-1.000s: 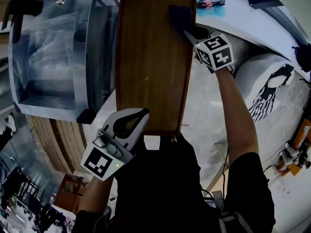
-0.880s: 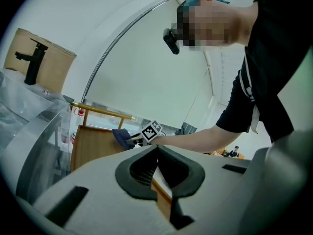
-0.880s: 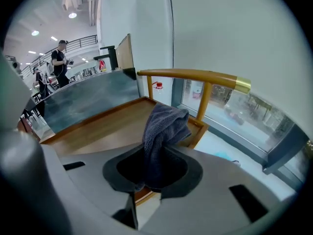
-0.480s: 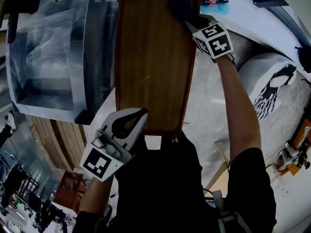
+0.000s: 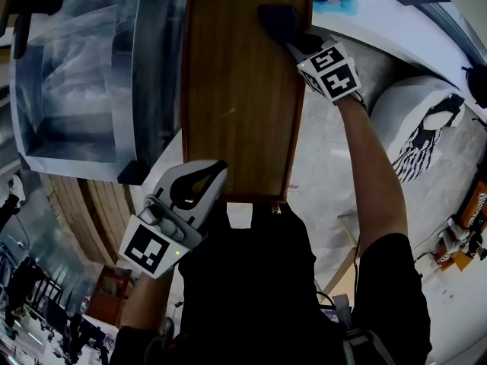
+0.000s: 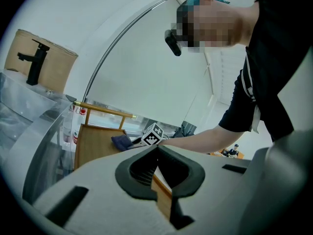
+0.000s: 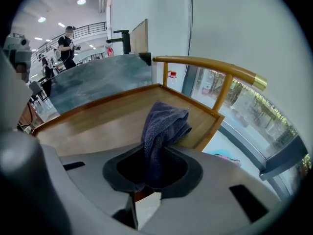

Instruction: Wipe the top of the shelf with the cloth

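**Cloth clamped at the far right corner of the shelf top**

At the far left stands a clear plastic box, just beside the long wooden shelf top. The left tongs sit over the shelf's near left corner. They are clenched tip to tip with nothing gripped, and in the left gripper view only a strip of the wood shows through the slit behind the tips.

Further right and at the far end, the dark blue cloth lies on the shelf top, touching the wood just inside the raised right edge. The right tongs grasp its near end. In the right gripper view the cloth rises from between the pads and bunches ahead of the tips on the board, close to the corner under the wooden rail. The person's forearm reaches back from those tongs along the shelf's right side. Right of it, well apart from the shelf, lies a pale cushion with a black pattern.
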